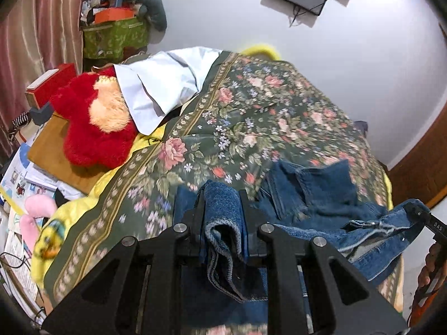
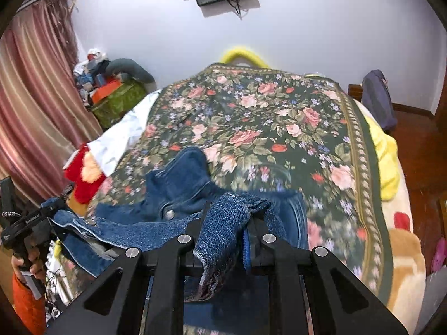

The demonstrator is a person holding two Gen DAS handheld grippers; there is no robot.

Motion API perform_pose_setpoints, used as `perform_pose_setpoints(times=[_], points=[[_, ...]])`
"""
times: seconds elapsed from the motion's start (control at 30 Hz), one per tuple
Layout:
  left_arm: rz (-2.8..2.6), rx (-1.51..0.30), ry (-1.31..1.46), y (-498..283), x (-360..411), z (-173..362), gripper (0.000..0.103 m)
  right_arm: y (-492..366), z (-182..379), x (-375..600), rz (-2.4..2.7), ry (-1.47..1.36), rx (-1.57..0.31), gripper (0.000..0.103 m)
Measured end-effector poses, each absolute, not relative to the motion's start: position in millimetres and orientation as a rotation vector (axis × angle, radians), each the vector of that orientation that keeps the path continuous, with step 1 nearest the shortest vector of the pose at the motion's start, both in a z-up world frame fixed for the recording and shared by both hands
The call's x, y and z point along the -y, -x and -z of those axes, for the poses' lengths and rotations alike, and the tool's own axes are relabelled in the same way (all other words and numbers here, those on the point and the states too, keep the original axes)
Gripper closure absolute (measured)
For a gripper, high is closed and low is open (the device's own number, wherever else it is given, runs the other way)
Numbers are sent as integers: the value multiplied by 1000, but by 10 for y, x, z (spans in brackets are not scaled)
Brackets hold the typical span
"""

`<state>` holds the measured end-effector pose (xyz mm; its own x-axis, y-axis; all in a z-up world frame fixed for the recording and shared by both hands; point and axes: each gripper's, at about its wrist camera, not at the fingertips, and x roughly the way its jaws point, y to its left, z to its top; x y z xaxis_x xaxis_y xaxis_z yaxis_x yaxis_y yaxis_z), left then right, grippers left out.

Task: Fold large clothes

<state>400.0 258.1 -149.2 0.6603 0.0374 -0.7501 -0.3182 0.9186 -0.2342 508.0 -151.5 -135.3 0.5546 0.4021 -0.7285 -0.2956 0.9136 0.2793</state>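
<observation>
Both black two-finger grippers, left (image 1: 222,209) and right (image 2: 227,217), are clamped on folds of a blue denim garment (image 1: 321,195) held above a green rose-patterned bedspread (image 1: 251,117); white lettering on the opposite gripper's body is too small to read.

1. The left black two-finger tool (image 1: 222,212) has its fingers pressed onto a bunched fold of blue denim garment (image 1: 321,195), which spills back over the frame between them.
2. The right black two-finger tool (image 2: 227,217) is likewise clamped on a fold of the same denim.
3. Both tools are held side by side, pointing forward at similar height.
4. Bare fingers of the left hand (image 2: 26,265) grip the left tool's handle.
</observation>
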Motion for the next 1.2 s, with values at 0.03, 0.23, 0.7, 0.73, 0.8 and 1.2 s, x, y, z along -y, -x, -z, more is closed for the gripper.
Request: perform_pose_setpoints(times=[0.03,0.23,0.7,0.73,0.8,1.2], points=[[-212,-838,363,-4072,-2594,1543,85,-5184,1420,1496,-407,-138,-905,88],[-260,-933,316,-4522,-2637,2059,84,-5692,1930,1409,-373,-162,-996,88],[-310,-1067,235,-4693,-2679,2495,70,-5761,2115,1594,-506,-120,-1090,86],[-315,-1065,231,-4670,-2689,2465,62,-5729,2077,1614,-510,-123,-1088,86],[-326,-1056,202,-4657,-2695,2411,53,-5682,2008,1666,-517,-135,-1087,86],[-472,-1060,-22,-4561,-2738,2206,33,-5713,1649,2031,-443,-287,-1065,86]])
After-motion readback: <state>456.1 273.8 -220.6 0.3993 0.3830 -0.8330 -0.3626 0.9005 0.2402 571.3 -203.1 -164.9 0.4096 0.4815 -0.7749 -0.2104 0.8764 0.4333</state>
